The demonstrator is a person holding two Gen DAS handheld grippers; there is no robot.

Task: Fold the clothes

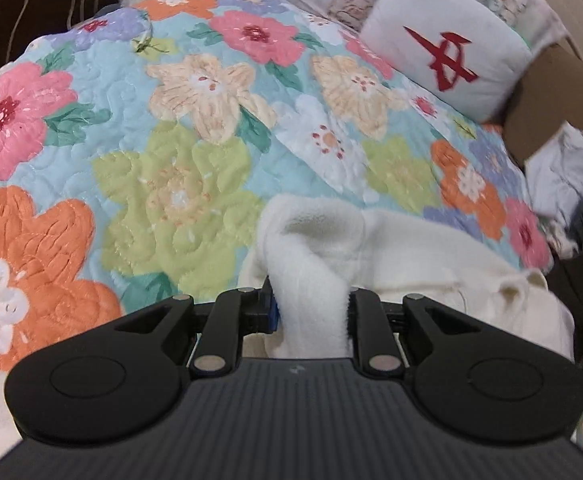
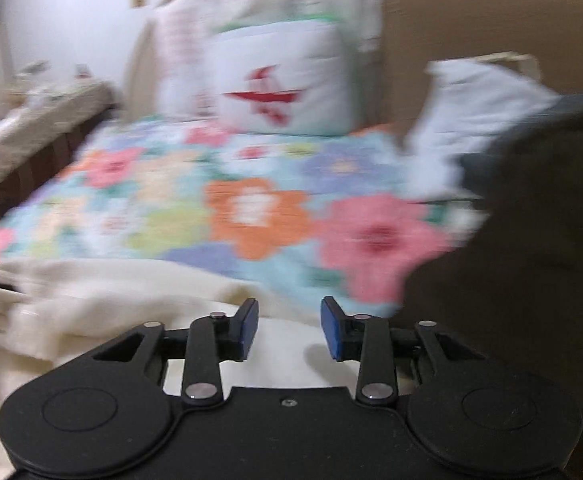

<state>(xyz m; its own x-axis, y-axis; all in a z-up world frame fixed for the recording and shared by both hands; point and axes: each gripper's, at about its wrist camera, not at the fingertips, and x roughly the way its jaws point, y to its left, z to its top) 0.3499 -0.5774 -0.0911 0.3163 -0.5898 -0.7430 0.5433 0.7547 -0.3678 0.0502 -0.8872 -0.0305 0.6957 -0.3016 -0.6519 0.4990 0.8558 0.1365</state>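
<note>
A cream fleece garment lies on the flowered quilt at the near right of the bed. My left gripper is shut on a thick fold of it, which bulges up between the jaws. In the blurred right wrist view the same cream garment spreads under and left of my right gripper, which is open and empty, its blue pads just above the cloth. A dark garment fills the right side of that view.
A white pillow with a red mark leans on the tan headboard. White and dark clothes pile at the bed's right edge. A low side table stands left of the bed.
</note>
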